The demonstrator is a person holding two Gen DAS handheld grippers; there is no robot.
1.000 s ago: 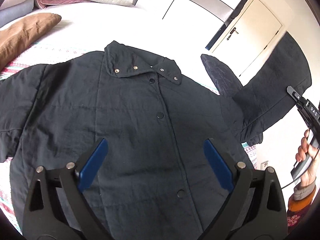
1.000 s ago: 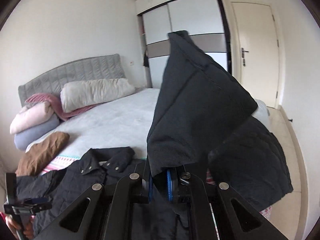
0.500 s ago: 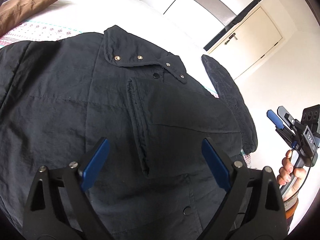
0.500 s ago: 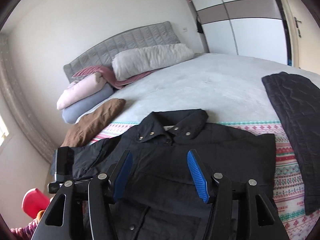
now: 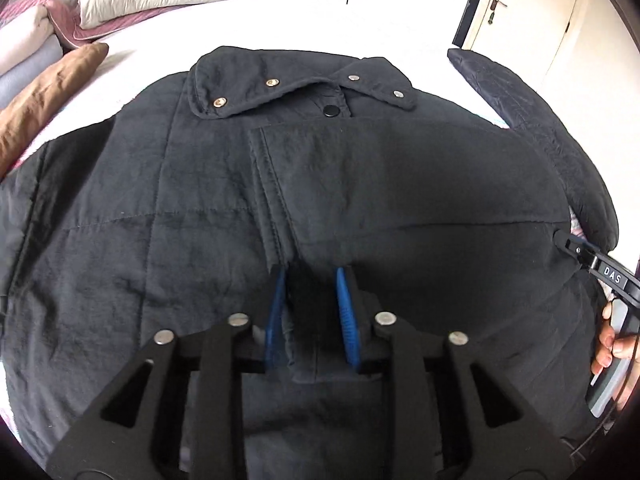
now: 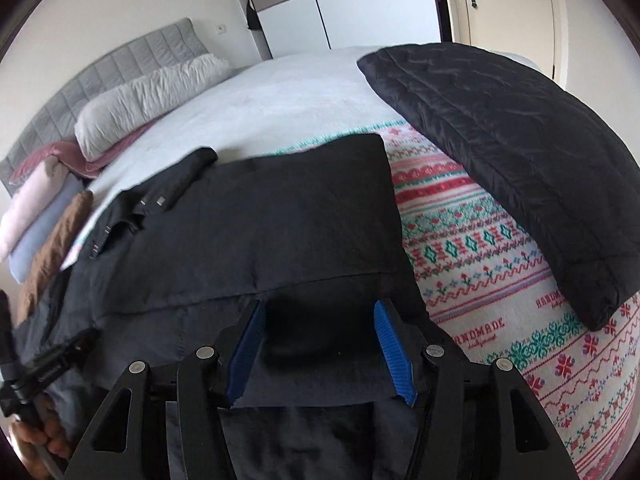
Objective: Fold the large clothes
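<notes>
Left tongs (image 5: 310, 312) closing — fold of black jacket (image 5: 160, 208) between them, right tongs (image 6: 320, 346) apart (over the jacket)

Hidden, cropped and unclear parts of the bed scene

In the left wrist view the black jacket (image 5: 200, 220) runs off the frame at 9 and 6 o'clock, its hem behind the left gripper (image 5: 310, 280), whose closing jaws have a fabric fold between them; whether the pads press it cannot be told. The right gripper (image 5: 576, 246) shows only its tip at 3 o'clock, the holding hand (image 5: 610, 344) cut by the edge. In the right wrist view the collar snaps (image 6: 160, 202) are blurred, and the quilted garment (image 6: 520, 160) hides the bed's far corner at 2 o'clock.
</notes>
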